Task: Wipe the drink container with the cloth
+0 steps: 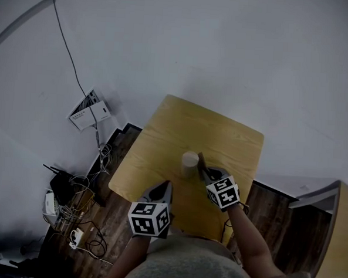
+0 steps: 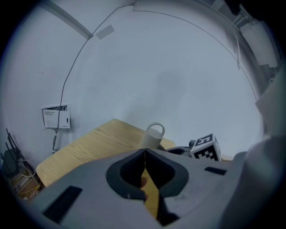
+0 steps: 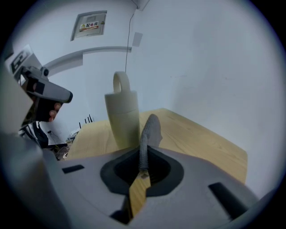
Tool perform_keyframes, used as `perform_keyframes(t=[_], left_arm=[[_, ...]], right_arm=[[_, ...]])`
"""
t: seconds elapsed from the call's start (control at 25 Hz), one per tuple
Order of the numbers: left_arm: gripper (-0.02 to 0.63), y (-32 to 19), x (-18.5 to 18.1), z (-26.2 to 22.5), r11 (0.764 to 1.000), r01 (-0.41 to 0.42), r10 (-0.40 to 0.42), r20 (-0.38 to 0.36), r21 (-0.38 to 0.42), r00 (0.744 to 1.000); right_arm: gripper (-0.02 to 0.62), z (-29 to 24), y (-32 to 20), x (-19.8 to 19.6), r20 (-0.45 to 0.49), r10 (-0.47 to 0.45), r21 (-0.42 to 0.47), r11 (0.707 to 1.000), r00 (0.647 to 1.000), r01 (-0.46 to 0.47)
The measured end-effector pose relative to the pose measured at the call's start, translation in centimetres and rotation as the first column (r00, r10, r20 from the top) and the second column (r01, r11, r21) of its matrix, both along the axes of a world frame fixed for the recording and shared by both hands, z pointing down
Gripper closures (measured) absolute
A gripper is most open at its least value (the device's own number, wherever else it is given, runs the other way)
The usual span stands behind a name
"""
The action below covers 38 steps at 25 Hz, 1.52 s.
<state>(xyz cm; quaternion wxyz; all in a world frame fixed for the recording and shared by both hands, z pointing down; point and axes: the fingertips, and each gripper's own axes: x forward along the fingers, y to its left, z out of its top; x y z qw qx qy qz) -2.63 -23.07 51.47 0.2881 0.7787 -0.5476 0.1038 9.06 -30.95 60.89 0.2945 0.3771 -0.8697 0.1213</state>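
Right gripper view: right tool (image 3: 142,154) clamped on the cloth (image 3: 150,129) just beside the drink container (image 3: 123,117) left of centre; left tool (image 2: 145,154) closed, empty; wiping apparently not begun.

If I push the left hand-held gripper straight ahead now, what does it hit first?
Probably the drink container, upright on the table almost dead ahead of the left hand-held gripper, whose jaws are shut; depth is unclear.

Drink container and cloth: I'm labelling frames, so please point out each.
drink container (image 3: 121,117), right gripper view, its pale side wall.
cloth (image 3: 149,129), right gripper view, the grey fold sticking out past the jaws.
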Motion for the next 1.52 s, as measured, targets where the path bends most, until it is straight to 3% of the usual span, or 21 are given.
perform_keyframes(t=[0.32,0.52,0.76,1.04,1.52], left_arm=[[0.603,0.0,0.0,-0.3,1.000,-0.006,0.006,-0.003,0.007,1.000],[0.603,0.1,0.2,-0.4,1.000,-0.014,0.014,-0.006,0.011,1.000],[0.603,0.3,0.6,-0.5,1.000,-0.019,0.019,-0.010,0.014,1.000],[0.603,0.6,0.4,-0.6,1.000,-0.008,0.009,-0.010,0.016,1.000],[0.603,1.0,1.1,-0.4,1.000,-0.006,0.007,-0.006,0.011,1.000]], right_arm=[[0.586,-6.3,0.8,0.5,0.087,0.061,0.115,0.991,0.994,-0.071],[0.586,-9.8,2.1,0.0,0.110,0.034,0.181,0.982,0.993,-0.053],[0.586,-11.3,3.1,-0.6,0.065,-0.012,0.243,0.970,0.998,-0.004],[0.586,-10.0,3.9,-1.6,0.013,-0.070,0.238,0.969,0.997,0.065],[0.586,-5.1,4.8,-2.1,-0.089,-0.140,0.150,0.977,0.986,0.152]])
